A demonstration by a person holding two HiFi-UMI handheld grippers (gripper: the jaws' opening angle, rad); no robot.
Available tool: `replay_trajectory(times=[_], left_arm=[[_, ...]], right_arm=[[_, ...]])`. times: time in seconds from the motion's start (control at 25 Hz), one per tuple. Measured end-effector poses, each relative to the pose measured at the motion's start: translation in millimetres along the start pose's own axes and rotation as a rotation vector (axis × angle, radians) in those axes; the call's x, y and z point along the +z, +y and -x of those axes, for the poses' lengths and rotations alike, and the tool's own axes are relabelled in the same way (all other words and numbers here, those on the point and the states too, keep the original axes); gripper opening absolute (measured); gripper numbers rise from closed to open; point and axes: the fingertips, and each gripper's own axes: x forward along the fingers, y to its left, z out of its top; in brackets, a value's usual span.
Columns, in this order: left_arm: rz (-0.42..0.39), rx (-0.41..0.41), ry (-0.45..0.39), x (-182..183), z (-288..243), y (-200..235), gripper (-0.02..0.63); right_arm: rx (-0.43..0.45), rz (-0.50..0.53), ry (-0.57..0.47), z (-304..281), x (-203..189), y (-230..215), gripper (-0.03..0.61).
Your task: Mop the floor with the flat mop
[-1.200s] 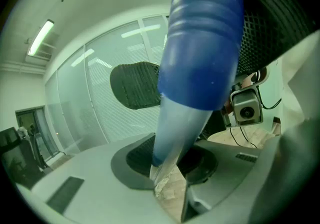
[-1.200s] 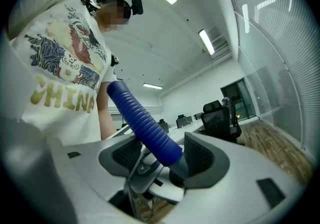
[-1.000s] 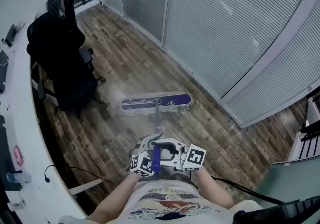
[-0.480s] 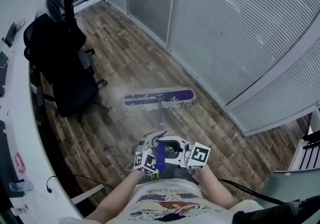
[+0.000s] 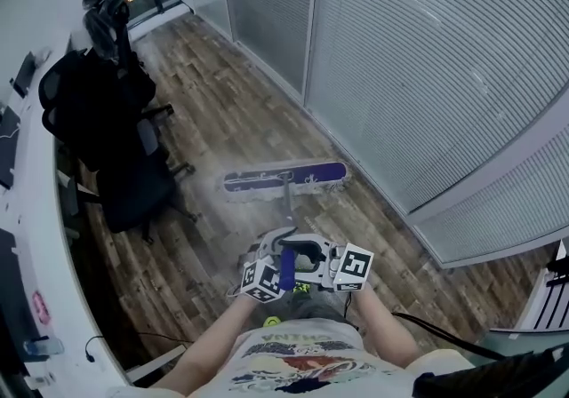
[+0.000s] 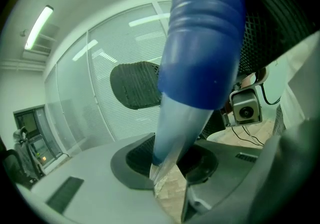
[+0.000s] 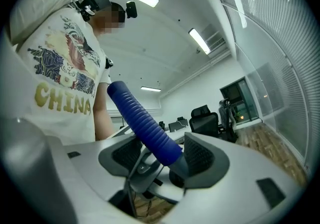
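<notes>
Flat mop (image 5: 284,181): the head lies flat on the wood-plank floor (image 5: 222,94), just to the right of the black office chair (image 5: 124,147) and clear of its base. Its blue top and pale fringe run across the view.

Left of the office chair, a curved white worktop (image 5: 27,236) follows the picture edge.

The office chair stands close against the worktop, with dark items piled on its backrest. These cannot be identified.

Right of the chair, the mop's pale shaft (image 5: 288,202) rises from the middle of the head toward the person and ends in a ribbed blue grip (image 5: 286,270).

Left hand-held gripper (image 6: 170,168): its jaws are closed partway onto the flat mop, with the dark pads against the pale shaft where it leaves the blue grip. Its marker cube (image 5: 260,282) sits on the side of the shaft nearer the chair.

Right hand-held gripper (image 7: 160,160): its jaws are likewise clamped on the flat mop, with the pads on the lower end of the blue grip. Its marker cube (image 5: 353,266) sits on the side of the shaft away from the chair.

Both hand-held grippers are held close together in front of the person's printed white shirt (image 5: 293,361).

Farthest right of the chair, beyond the mop head, a glass partition (image 5: 427,59) with closed slatted blinds runs diagonally. A black cable (image 5: 436,327) lies on the floor near its foot.
</notes>
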Motion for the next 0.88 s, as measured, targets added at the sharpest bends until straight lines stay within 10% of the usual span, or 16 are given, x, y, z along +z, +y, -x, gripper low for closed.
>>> replay_trajectory(times=[0.44,0.88], left_arm=[[0.019,0.015,0.021,6.4,-34.1,25.4,0.075],[0.049,0.036,-0.007,-23.2,70.2,-42.5,0.083]], right_arm=[[0.026,-0.022,0.0,13.2,11.2,-39.2,0.253],[0.013,-0.013,0.021,-30.9,-27.4,76.5,0.255]])
